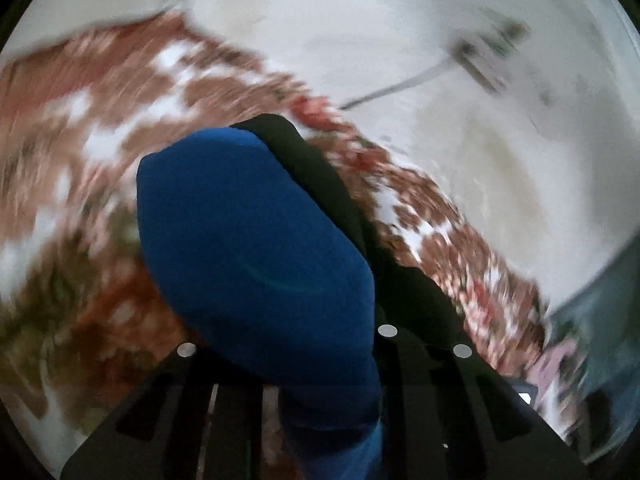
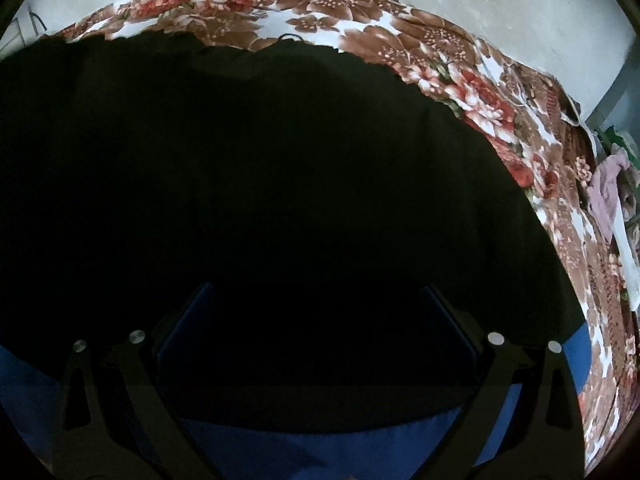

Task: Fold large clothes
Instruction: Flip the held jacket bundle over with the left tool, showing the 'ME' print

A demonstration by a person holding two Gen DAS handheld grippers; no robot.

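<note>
Large dark, near-black fabric garment (image 2: 256, 184): plain, no print visible, with a blue cloth layer (image 2: 320, 444) showing at its lower edge. Flowered bedsheet (image 2: 404, 36) under it: white ground, brown leaves, red-pink blossoms, touches of green. Pale grey-white wall surface (image 2: 500, 0) beyond. Pale lilac crumpled cloth (image 2: 608, 192) at the right margin.

Left wrist view, blurred: blue fabric fold (image 1: 256, 248), black strip beside it.

Left view motion-blurred; right view sharp, dim; fisheye edges curved
</note>
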